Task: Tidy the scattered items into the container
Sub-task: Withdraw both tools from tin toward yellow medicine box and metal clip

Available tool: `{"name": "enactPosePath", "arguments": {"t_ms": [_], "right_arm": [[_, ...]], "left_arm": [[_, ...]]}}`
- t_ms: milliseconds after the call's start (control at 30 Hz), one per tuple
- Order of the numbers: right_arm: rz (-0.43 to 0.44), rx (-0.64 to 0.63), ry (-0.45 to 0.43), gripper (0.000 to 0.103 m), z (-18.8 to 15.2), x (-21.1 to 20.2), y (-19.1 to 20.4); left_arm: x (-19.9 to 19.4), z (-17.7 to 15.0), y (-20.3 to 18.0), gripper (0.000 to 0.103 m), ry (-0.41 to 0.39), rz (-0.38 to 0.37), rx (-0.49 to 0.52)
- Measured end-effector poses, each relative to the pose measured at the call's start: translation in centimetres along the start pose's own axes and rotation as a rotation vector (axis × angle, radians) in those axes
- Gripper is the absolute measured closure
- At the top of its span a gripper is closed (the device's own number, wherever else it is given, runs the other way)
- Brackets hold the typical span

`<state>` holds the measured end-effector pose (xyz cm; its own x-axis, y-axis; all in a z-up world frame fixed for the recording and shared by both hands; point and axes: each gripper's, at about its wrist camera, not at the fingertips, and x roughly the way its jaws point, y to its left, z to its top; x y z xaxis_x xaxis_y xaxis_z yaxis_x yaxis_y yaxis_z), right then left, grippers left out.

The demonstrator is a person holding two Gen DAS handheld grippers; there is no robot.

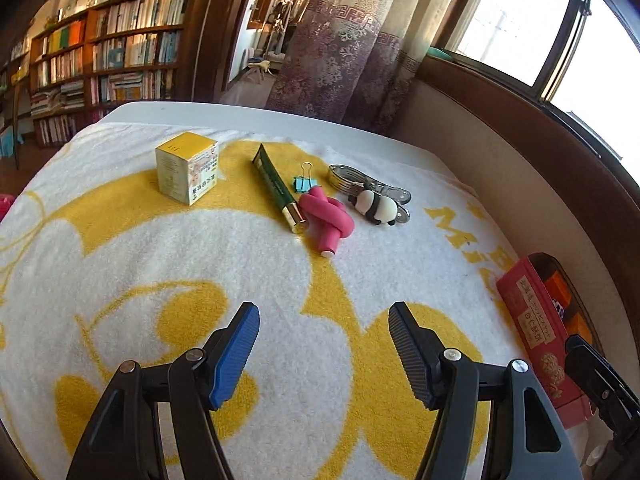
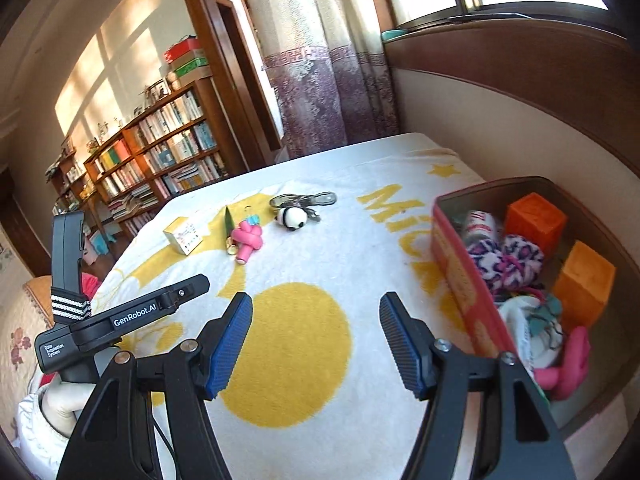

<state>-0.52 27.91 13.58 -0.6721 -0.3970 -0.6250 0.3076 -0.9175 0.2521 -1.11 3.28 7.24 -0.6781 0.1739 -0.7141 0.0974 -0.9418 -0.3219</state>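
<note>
On a white and yellow towel lie a yellow box, a green tube, a teal binder clip, a pink knotted toy, a panda figure and metal clips. My left gripper hovers open over the towel, well short of them. The red container stands at the right, holding orange blocks, patterned cloth and a pink toy. My right gripper is open and empty, just left of the container.
The left gripper's black body and a gloved hand sit at the lower left of the right wrist view. A wall and window sill run behind the container. A bookshelf and curtain stand beyond the table's far edge.
</note>
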Motion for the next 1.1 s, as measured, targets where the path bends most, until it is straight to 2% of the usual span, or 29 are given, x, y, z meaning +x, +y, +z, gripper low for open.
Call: {"name": "enactPosePath", "arguments": {"t_ms": [167, 400, 567, 800, 1100], "right_arm": [[0.056, -0.021, 0.063, 0.033, 1.5, 3.9, 1.7], [0.034, -0.02, 0.1, 0.033, 1.2, 7.5, 1.6], [0.044, -0.026, 0.093, 0.033, 0.5, 7.6, 1.3], [0.079, -0.014, 0.087, 0.03, 0.2, 7.0, 1.2], [0.028, -0.071, 0.055, 0.03, -0.2, 6.9, 2.2]], "left_arm": [[0.5, 0.2, 1.0, 0.034, 0.0, 0.027, -0.036], [1.1, 0.1, 1.3, 0.034, 0.007, 0.053, -0.037], [1.4, 0.2, 1.8, 0.034, 0.014, 0.068, -0.054], [1.4, 0.8, 2.5, 0.034, -0.015, 0.103, -0.07], [0.1, 0.7, 2.1, 0.034, -0.044, 0.066, -0.071]]}}
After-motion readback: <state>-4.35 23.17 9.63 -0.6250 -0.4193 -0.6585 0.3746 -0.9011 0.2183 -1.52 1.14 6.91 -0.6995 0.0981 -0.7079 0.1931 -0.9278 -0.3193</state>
